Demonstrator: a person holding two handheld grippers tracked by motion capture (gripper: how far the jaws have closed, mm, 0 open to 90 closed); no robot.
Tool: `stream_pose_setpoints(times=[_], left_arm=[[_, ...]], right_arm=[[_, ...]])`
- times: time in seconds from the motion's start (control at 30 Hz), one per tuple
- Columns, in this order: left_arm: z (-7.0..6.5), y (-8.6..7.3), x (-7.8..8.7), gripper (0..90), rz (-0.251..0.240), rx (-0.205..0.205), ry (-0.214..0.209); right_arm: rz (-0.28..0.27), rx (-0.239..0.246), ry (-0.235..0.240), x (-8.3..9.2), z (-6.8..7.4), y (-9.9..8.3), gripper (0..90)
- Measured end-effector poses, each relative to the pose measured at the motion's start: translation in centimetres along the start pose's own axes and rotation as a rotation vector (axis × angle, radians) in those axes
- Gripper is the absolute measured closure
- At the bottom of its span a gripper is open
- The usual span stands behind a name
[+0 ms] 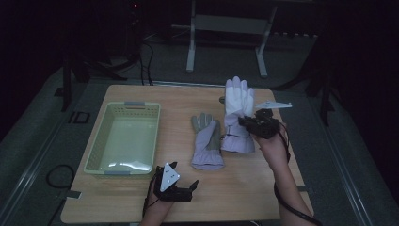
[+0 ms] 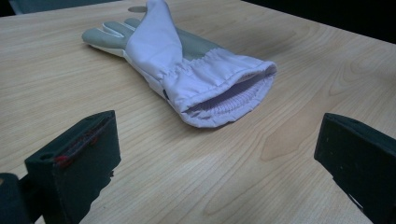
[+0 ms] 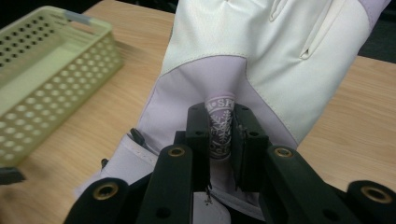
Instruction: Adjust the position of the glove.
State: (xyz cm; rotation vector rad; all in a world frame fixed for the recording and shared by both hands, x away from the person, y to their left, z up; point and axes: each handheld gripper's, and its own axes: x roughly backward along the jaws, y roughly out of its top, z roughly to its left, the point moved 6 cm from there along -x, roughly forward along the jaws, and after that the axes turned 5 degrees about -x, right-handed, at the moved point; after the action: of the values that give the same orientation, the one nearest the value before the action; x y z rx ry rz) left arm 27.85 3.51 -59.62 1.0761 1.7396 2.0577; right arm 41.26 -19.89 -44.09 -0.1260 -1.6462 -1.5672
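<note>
Right gripper (image 3: pixel 219 135) pinching a fold of the white glove (image 1: pixel 237 101), at its lilac patch, printed label between the pads. That glove sits just right of the grey-palmed glove (image 1: pixel 207 141), cuff end near the bench (image 1: pixel 141 202), fingers pointing away. Left gripper (image 1: pixel 181 186) spread wide, nothing between the jaws, resting in front of the grey-palmed glove's cuff. Basket (image 1: pixel 101 141) left of that glove.

I am looking into a dim lab or test room: a bare wooden worktop (image 1: pixel 141 197), grey carpet, cables at nine o'clock, stand legs (image 1: pixel 190 56) at twelve.
</note>
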Motion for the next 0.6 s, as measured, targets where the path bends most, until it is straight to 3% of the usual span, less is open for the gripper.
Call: stream_pose_setpoints(times=[0.27, 0.37, 0.6], left_arm=[[0.0, 0.0, 0.0, 0.5, -0.002, 0.002, -0.001], [0.0, 0.0, 0.0, 0.5, -0.001, 0.0, -0.001], [0.0, 0.0, 0.0, 0.5, -0.001, -0.004, -0.002]], right_arm=[[0.027, 0.019, 0.026, -2.3, 4.0, 0.1, 78.5], [0.028, -0.002, 0.057, -2.8, 5.0, 0.0, 78.5], [0.063, -0.012, 0.071, -4.4, 7.0, -0.9, 78.5]])
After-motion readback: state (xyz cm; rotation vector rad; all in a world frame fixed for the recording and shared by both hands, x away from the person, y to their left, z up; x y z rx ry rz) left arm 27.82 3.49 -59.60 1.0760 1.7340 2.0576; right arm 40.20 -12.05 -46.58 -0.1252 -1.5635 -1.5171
